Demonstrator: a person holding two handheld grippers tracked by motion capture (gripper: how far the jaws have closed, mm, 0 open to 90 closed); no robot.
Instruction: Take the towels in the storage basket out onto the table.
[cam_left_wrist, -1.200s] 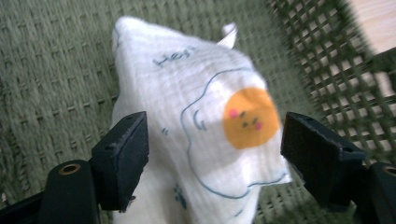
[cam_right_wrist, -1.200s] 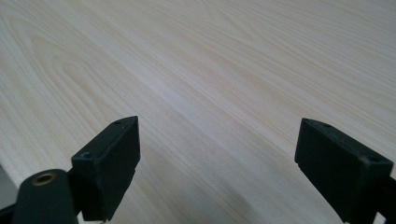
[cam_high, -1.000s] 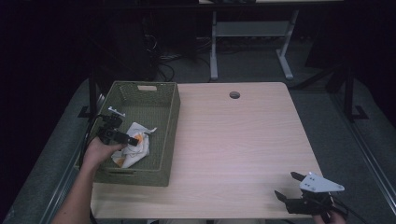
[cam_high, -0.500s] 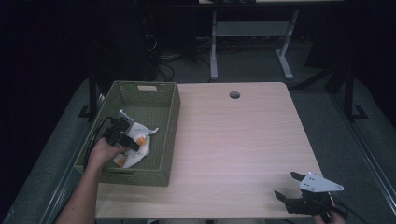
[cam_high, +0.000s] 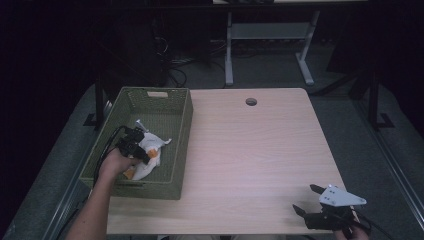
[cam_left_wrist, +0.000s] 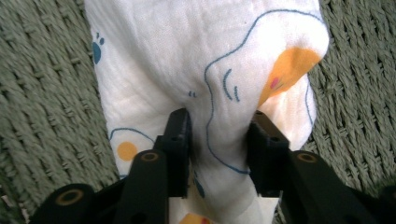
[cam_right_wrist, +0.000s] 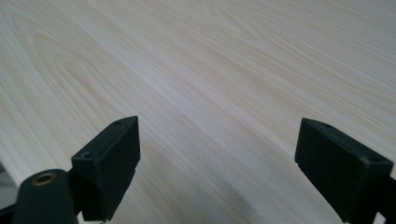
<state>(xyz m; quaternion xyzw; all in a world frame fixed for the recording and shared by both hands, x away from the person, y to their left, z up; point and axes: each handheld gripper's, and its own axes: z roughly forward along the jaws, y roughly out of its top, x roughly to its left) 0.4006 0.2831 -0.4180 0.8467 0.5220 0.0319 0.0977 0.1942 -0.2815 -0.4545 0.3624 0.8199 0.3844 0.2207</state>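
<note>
A white cloth (cam_high: 149, 150) printed with orange and blue shapes lies crumpled inside the green woven basket (cam_high: 182, 131) at the table's left. My left gripper (cam_high: 141, 151) is down in the basket, shut on a raised fold of the cloth (cam_left_wrist: 219, 88); the fold bulges up between the two black jaws. My right gripper (cam_high: 306, 199) rests low over the table's front right corner, jaws wide open with bare wood (cam_right_wrist: 219, 93) between them.
The light wooden table (cam_high: 250, 150) has a round cable hole (cam_high: 251, 101) near its far edge. Beyond the table stand desk legs (cam_high: 229, 50) and cables on a dark floor. The basket's walls enclose the left gripper on all sides.
The left gripper has pushed a little farther into the basket and the cloth has bunched up around its jaws. The right gripper has stayed still.
</note>
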